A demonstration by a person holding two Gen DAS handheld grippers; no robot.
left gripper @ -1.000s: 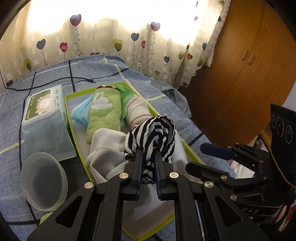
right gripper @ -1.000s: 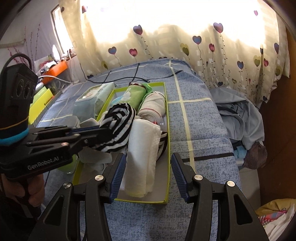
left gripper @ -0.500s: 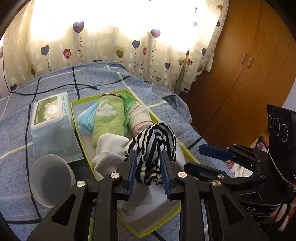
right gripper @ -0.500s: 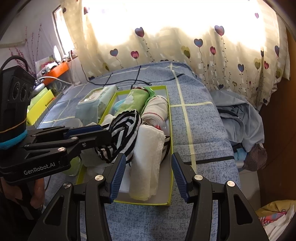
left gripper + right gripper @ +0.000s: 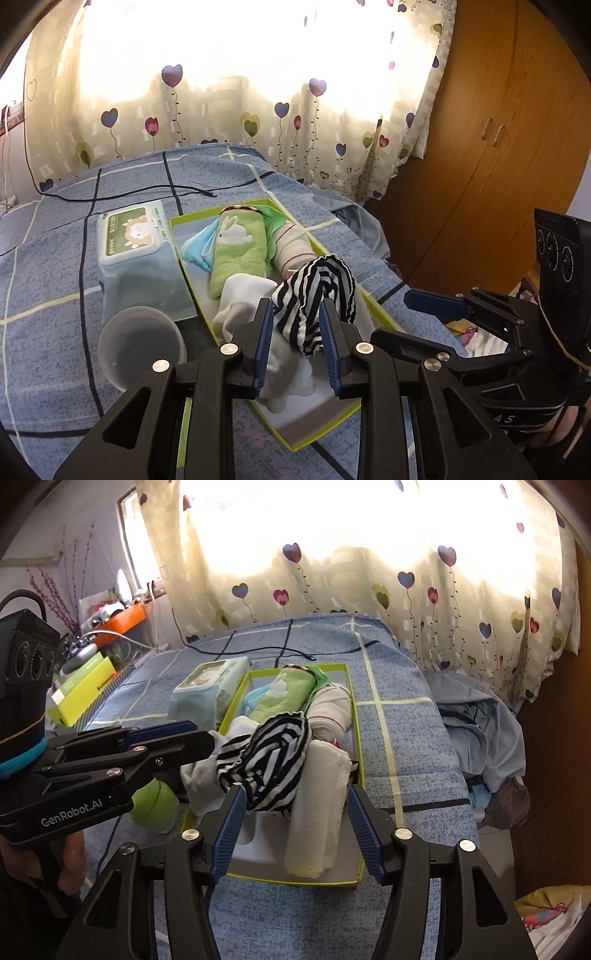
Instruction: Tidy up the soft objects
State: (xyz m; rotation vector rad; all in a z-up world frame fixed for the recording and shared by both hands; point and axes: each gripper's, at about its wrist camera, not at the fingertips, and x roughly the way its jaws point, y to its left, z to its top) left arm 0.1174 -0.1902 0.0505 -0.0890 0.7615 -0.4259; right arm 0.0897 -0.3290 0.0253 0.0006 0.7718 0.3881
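Observation:
A green-rimmed shallow box (image 5: 317, 434) (image 5: 354, 734) lies on the blue bed. In it lie a green rabbit towel (image 5: 240, 251) (image 5: 291, 694), a light blue cloth (image 5: 197, 249), a cream roll with red stripes (image 5: 295, 247) (image 5: 332, 709), white cloths (image 5: 240, 295) and a cream folded towel (image 5: 317, 812). A black-and-white striped cloth (image 5: 314, 295) (image 5: 266, 760) rests on the pile. My left gripper (image 5: 297, 347) is open, its fingers either side of the striped cloth's near end. My right gripper (image 5: 295, 834) is open, just above the box's near end.
A wet-wipes pack (image 5: 136, 251) (image 5: 210, 686) and a clear plastic tub (image 5: 142, 354) sit left of the box. A black cable (image 5: 147, 190) crosses the bed. A wooden wardrobe (image 5: 498, 147) stands to the right. Rumpled clothes (image 5: 476, 731) lie off the bed's right edge.
My left gripper has opened and let go of the striped cloth, which now rests on the pile in the box. The left gripper has drawn back a little. The right gripper has barely moved.

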